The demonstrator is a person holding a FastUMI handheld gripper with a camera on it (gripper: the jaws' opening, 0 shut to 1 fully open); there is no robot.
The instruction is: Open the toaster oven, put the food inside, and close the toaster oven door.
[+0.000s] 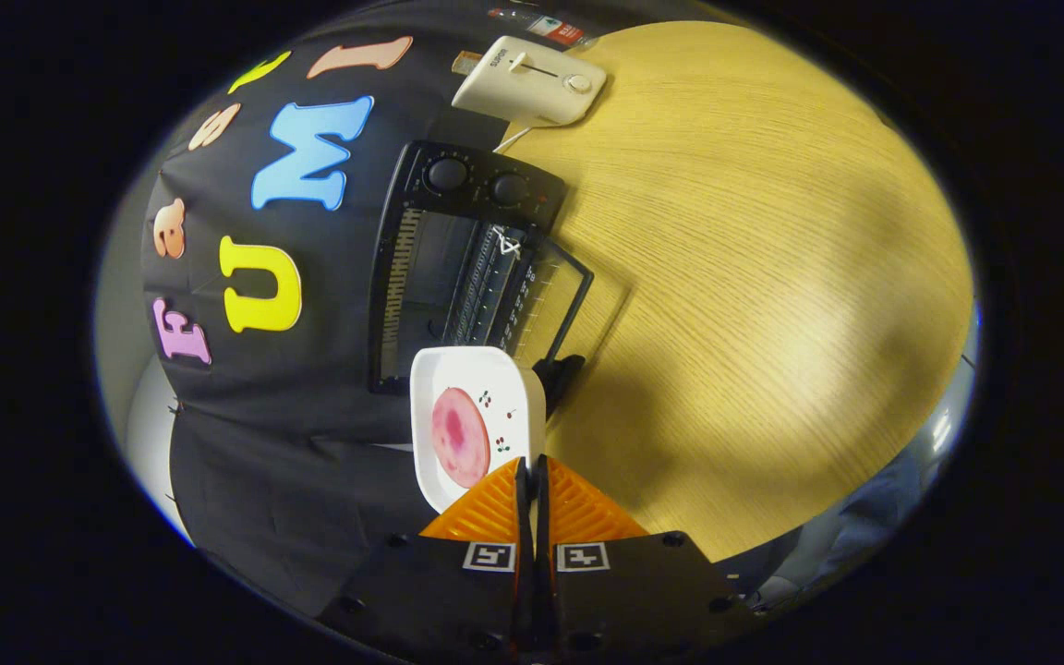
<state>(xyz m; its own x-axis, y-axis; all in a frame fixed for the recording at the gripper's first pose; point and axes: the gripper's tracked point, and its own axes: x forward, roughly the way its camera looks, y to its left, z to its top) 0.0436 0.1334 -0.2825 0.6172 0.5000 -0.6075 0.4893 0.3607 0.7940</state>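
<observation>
Gripper view, landmark: we place everything relative to the toaster oven [467, 268], which stands on the tabletop [754, 305] against the booth wall, its two knobs [477, 182] on the panel at its far end.

Gripper view, door: the glass door [546, 296] is swung down and open, so we see the wire rack [486, 277] in the cavity.

Gripper view, food: a pink round slice [458, 436] lies in a white dish [481, 369], which is held just in front of the toaster oven's near end, overlapping the door's corner.

Gripper view, tongs: the tongs [532, 476] are clenched on the near rim of the white dish; both orange fingers [578, 508] are pressed together with only a thin seam between them.

Gripper view, other item: a white pop-up toaster [532, 81] sits beyond the toaster oven's knob end, well apart from the dish.

Step in hand: we judge that opening is done and the food is being carried toward the cavity.

Next move: we expect the dish must be levelled, lined up with the opening above the door, and slid onto the wire rack before the tongs let go; the door is yet to be closed.
</observation>
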